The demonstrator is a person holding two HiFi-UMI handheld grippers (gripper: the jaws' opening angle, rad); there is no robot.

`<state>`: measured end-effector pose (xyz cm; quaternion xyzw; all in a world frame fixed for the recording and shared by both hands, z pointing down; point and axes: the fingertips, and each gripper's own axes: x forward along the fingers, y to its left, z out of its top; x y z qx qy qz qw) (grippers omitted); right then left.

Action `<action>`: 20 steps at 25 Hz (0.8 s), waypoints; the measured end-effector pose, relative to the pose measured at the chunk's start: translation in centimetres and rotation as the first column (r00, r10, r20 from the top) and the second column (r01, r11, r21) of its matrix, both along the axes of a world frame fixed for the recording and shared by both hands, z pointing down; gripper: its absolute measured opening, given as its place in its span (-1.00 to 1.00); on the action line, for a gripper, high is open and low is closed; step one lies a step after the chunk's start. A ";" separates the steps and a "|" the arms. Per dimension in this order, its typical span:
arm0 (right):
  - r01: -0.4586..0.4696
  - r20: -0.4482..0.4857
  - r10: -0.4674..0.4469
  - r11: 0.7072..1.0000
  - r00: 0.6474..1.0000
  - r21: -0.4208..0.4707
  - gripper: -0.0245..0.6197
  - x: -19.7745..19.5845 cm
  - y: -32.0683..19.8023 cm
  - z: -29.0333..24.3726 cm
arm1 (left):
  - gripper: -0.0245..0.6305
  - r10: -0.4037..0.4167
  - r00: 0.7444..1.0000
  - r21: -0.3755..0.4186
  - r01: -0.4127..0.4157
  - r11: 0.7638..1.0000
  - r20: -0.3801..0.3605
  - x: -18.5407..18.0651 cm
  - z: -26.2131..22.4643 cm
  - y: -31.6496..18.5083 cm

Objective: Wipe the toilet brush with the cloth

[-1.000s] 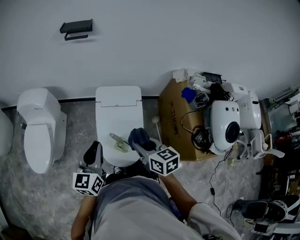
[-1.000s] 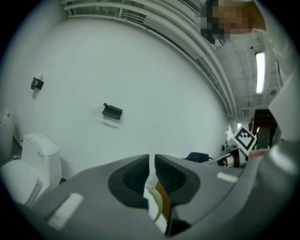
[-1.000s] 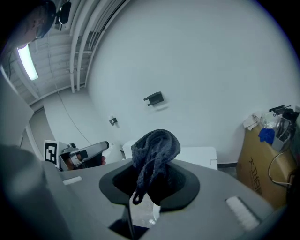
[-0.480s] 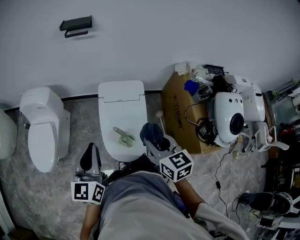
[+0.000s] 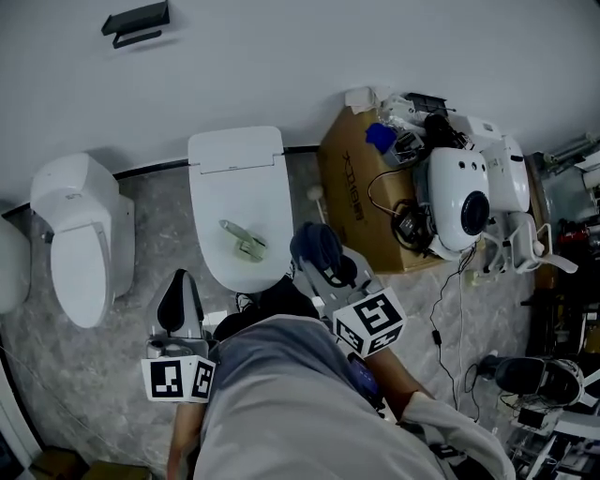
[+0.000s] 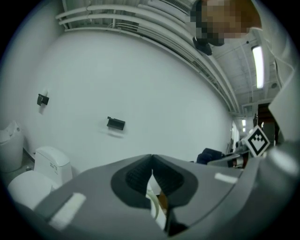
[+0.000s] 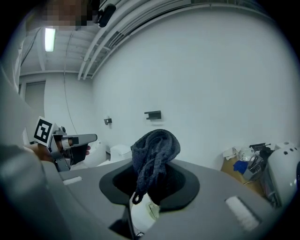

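Observation:
A pale green brush-like item (image 5: pixel 242 239) lies on the closed lid of the middle toilet (image 5: pixel 236 164). My right gripper (image 5: pixel 323 261) hovers just right of that toilet's front, shut on a dark blue cloth (image 5: pixel 317 246) that bunches up out of the jaws (image 7: pixel 155 149). My left gripper (image 5: pixel 180 302) is held at the toilet's front left, jaws together with nothing between them (image 6: pixel 151 161). A white knob on a thin stick (image 5: pixel 315 193) stands between the toilet and the box; I cannot tell what it is.
A second toilet (image 5: pixel 80 234) stands to the left. A cardboard box (image 5: pixel 352 202) with cables and white equipment (image 5: pixel 459 206) crowds the right side. A black holder (image 5: pixel 136 22) hangs on the white wall. The floor is grey marble tile (image 5: pixel 150 234).
My right gripper has carried the cloth to the right, from over the toilet lid's front to beside the toilet. The left gripper has stayed at the front left. The head view shifted.

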<state>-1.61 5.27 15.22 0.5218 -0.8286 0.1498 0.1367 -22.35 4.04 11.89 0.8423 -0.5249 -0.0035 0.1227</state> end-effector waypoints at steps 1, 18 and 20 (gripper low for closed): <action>-0.007 0.003 0.007 1.000 1.000 0.005 -0.61 0.1 0.2 -0.1 | -0.93 -0.001 1.000 0.009 0.001 1.000 -0.003 0.0 -0.2 0.1; -0.040 -0.004 0.040 0.999 0.999 -0.019 -0.63 2.0 1.7 0.6 | -0.93 0.033 0.999 -0.011 -0.033 0.999 0.022 1.1 1.2 0.2; -0.046 -0.005 0.045 0.999 0.999 -0.028 -0.63 2.1 1.8 0.8 | -0.93 0.034 0.999 -0.013 -0.034 0.999 0.018 1.1 1.2 0.1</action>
